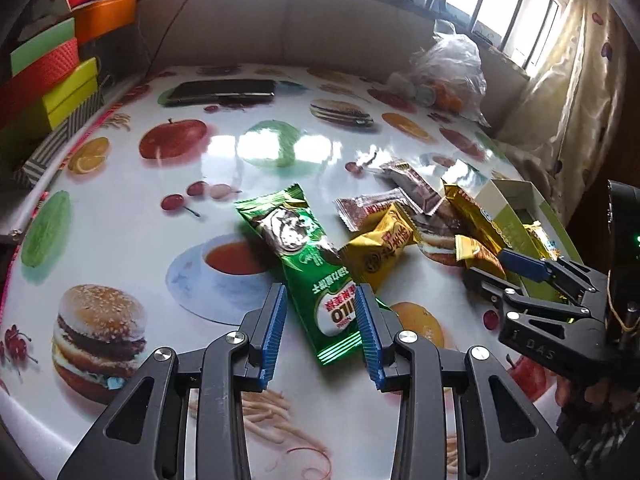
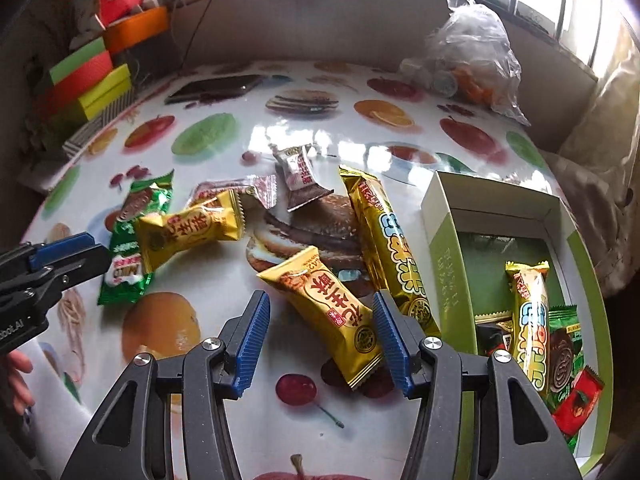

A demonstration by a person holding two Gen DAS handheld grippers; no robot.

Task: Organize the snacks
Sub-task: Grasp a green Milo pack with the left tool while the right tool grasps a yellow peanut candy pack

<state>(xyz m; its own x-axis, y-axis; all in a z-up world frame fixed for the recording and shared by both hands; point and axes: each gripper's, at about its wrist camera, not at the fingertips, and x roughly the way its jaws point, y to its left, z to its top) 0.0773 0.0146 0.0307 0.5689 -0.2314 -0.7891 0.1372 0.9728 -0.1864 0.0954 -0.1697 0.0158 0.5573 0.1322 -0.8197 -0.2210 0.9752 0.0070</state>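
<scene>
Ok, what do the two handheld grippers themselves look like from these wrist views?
Both match: the left gripper and right gripper have black angular linkage arms with silver round pivot pins and blue ribbed pads on the fingers. Seen from the left wrist view, the right gripper's black body carries pale lettering, a small green light and a thin yellowish cord. The left gripper's body also bears white lettering.

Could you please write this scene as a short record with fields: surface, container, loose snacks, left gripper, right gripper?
surface: table with a printed food pattern
container: open green box, some snacks already inside
loose snacks: several wrapped packets on the table
left gripper: open, fingers on both sides of the green packet
right gripper: open, fingers on both sides of a yellow packet
</scene>
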